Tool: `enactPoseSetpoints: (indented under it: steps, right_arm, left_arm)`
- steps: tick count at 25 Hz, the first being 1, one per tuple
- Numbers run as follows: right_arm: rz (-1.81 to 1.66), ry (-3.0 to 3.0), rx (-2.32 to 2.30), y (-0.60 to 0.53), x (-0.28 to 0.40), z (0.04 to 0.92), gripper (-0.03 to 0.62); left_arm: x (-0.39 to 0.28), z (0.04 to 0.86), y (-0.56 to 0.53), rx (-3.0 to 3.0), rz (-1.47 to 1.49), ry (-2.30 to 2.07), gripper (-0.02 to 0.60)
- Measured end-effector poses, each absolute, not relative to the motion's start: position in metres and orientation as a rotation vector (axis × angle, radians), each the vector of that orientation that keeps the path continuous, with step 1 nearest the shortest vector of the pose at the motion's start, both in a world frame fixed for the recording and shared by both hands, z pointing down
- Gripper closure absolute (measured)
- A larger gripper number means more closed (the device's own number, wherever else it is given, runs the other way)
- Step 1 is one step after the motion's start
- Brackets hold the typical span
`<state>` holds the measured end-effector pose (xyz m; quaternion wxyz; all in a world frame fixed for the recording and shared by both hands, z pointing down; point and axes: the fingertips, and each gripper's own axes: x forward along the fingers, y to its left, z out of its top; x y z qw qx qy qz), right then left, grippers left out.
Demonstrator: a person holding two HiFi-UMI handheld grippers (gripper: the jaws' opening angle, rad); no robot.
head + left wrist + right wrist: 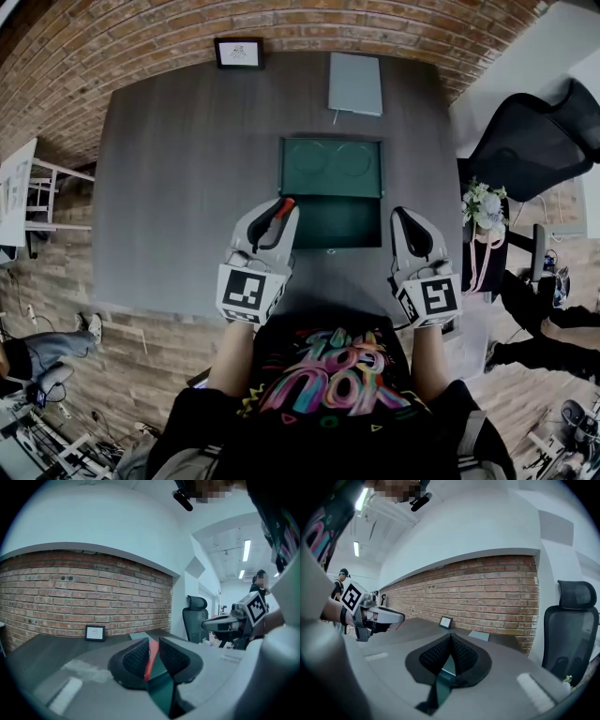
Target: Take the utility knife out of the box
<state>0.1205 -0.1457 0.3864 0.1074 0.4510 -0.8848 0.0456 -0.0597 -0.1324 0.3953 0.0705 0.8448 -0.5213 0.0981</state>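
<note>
My head camera sits above the grey table (178, 169) and looks steeply down. The brick wall (141, 47) is at 12 o'clock, and the left gripper (279, 214) and right gripper (406, 217) are close in near 6 o'clock. Each gripper camera rides just behind its own jaws, facing almost level toward that wall. All three views share the picture frame (95, 632). The left gripper view has the right gripper at 3 o'clock, and the right gripper view has the left gripper at 9 o'clock.

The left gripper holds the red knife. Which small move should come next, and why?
Probably lower the left gripper and lay the utility knife on the table left of the box: its jaws clamp the red knife at the open box's left edge, and the right gripper is shut, empty.
</note>
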Motion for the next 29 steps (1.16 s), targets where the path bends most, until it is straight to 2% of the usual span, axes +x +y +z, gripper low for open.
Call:
enactPoseSetpoints:
  steps: [29]
  right_arm:
    - [0.159,-2.611,1.293,-0.1498,0.1201,0.3949,0.597]
  left_arm:
    - [-0.0534,0.4045,-0.1358,2.533,0.336,-1.548,0.508]
